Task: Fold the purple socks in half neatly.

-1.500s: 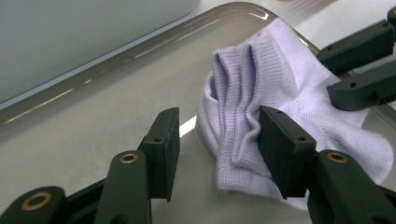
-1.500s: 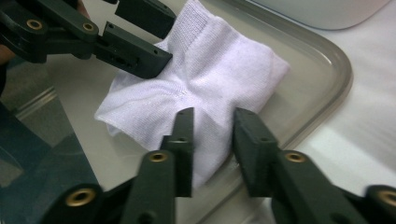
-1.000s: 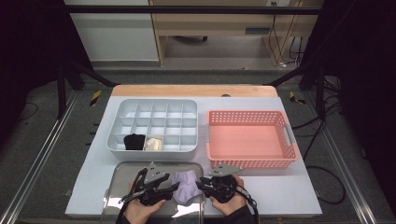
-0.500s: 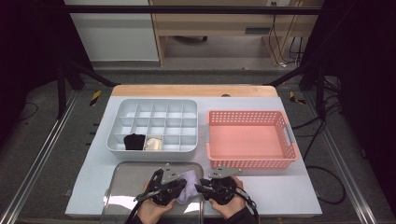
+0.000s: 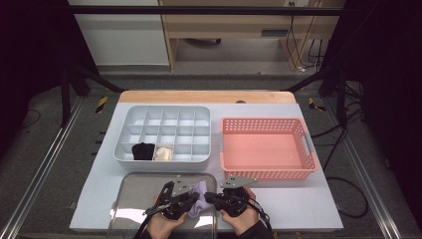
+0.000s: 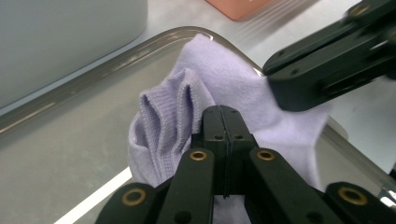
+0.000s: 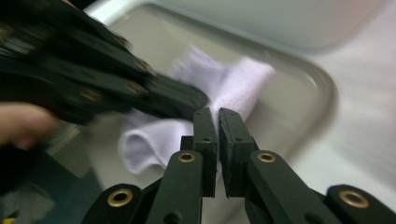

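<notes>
while both grippers meet over the metal tray (image 5: 129,209), the lilac sock (image 6: 224,98) lies bunched on that tray's right part. the left gripper (image 6: 223,114) has just clamped onto the sock's near fold. the right gripper (image 7: 214,116), jaws just closing, pinches its other edge.

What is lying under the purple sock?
The purple sock lies on the metal tray. Both grippers' jaws cover part of the sock, so the tray there is hidden.
</notes>
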`<state>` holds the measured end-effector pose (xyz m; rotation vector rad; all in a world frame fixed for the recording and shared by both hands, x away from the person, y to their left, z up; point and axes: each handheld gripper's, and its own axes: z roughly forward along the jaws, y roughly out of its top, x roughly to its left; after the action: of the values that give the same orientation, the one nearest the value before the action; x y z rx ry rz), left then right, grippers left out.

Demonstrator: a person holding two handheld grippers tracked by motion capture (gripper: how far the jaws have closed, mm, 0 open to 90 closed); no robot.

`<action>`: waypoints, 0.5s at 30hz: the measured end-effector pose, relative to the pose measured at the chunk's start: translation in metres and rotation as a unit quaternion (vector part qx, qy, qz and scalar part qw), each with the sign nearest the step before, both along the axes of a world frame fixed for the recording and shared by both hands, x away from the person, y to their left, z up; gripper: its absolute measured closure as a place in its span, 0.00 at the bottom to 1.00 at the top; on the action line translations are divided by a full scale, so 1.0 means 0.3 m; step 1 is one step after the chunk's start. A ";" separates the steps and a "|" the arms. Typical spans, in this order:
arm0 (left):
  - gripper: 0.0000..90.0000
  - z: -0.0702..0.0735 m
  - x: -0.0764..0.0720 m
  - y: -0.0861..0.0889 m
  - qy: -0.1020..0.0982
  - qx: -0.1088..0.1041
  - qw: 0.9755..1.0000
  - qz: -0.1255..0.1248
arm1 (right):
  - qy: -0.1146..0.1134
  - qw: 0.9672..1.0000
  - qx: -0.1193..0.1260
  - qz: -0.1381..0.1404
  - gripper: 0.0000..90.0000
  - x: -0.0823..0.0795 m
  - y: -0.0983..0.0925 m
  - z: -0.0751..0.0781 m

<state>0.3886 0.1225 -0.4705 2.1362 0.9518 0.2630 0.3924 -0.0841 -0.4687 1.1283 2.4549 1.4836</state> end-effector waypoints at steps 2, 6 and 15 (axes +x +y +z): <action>0.99 -0.001 -0.004 -0.002 0.003 -0.004 1.000 0.001 | -0.009 1.000 0.003 0.013 0.97 -0.011 0.012 0.012; 0.99 0.001 -0.007 0.011 0.009 -0.016 1.000 -0.002 | -0.013 1.000 0.005 0.028 0.97 -0.020 0.025 0.011; 0.97 0.071 -0.029 0.129 -0.011 -0.043 0.999 0.024 | -0.019 0.999 -0.001 0.029 0.96 -0.027 0.018 0.020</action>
<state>0.3799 0.1613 -0.4492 2.0311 0.9853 0.2632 0.3843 -0.0789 -0.4628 1.0261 2.4838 1.5020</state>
